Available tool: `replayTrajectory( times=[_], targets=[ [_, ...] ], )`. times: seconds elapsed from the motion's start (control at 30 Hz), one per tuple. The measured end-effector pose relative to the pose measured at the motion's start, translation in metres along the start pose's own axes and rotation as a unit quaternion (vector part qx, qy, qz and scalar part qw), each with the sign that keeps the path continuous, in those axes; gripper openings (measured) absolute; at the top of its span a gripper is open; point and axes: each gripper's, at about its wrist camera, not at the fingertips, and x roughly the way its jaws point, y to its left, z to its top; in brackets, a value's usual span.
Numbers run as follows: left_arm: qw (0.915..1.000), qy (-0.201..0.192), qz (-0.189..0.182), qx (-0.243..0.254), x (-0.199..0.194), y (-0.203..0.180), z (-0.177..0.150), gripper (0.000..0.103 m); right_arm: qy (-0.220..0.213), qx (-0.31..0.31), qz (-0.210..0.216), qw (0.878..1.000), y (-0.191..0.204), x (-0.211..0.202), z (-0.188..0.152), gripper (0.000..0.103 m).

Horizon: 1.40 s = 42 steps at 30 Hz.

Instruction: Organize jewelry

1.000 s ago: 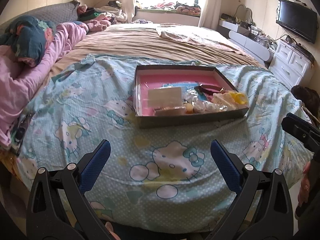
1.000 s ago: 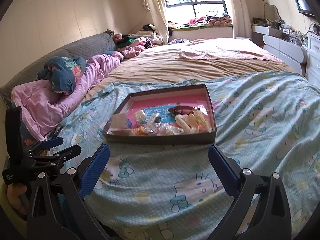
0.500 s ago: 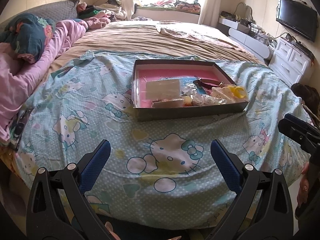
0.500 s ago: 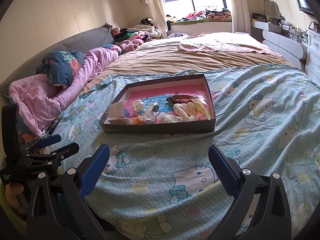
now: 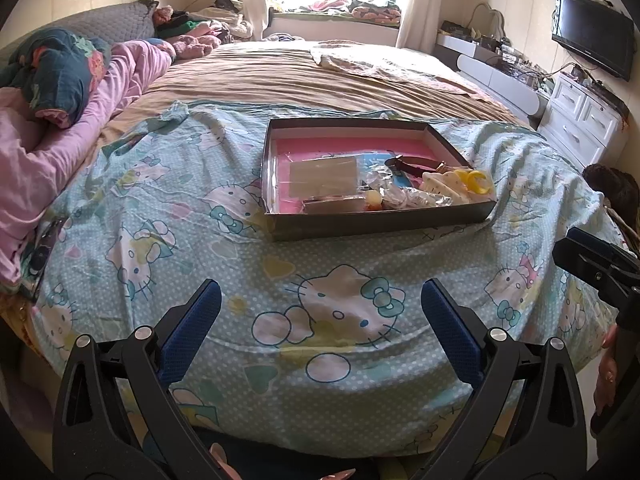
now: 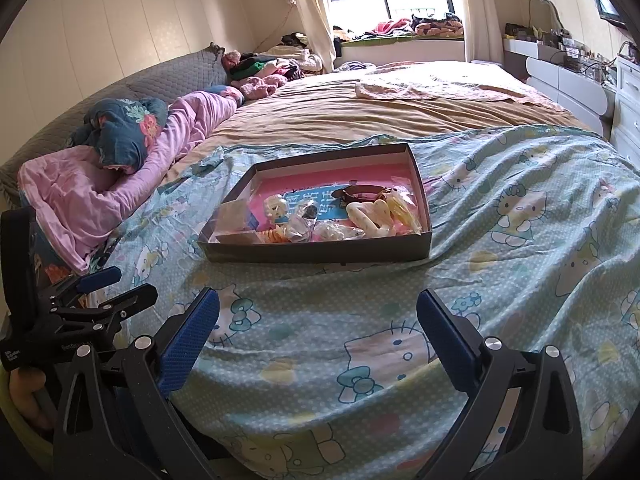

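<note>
A shallow dark box (image 5: 376,224) with a pink floor lies on the Hello Kitty sheet; it also shows in the right wrist view (image 6: 320,254). Inside lie a brown watch (image 5: 416,166), a cream hair clip (image 6: 368,216), a yellow ring-shaped piece (image 5: 476,182), a flat clear packet (image 5: 322,176) and several small bagged pieces (image 6: 304,220). My left gripper (image 5: 320,316) is open and empty, above the sheet in front of the box. My right gripper (image 6: 318,320) is open and empty, also short of the box.
The bed (image 5: 320,80) carries a tan blanket, a pink quilt (image 6: 100,192) and a dark floral pillow (image 5: 52,72) at left. A white dresser (image 5: 580,120) and wall TV (image 5: 592,32) stand at right. A phone (image 5: 42,252) lies at the bed's left edge.
Both grippers have moved forward toward the box, which now looks larger and nearer. Both stay open and empty.
</note>
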Motion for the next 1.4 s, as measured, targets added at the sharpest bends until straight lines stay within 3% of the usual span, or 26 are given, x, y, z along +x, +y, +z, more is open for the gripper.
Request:
replayTrajectory(
  times=[1.4],
  targets=[
    [1.0000, 0.004, 0.001, -0.003, 0.0013, 0.0007, 0.0003, 0.094, 0.004, 0.003, 0.001, 1.000, -0.0018, 0.0032, -0.0006, 0.098]
  ],
)
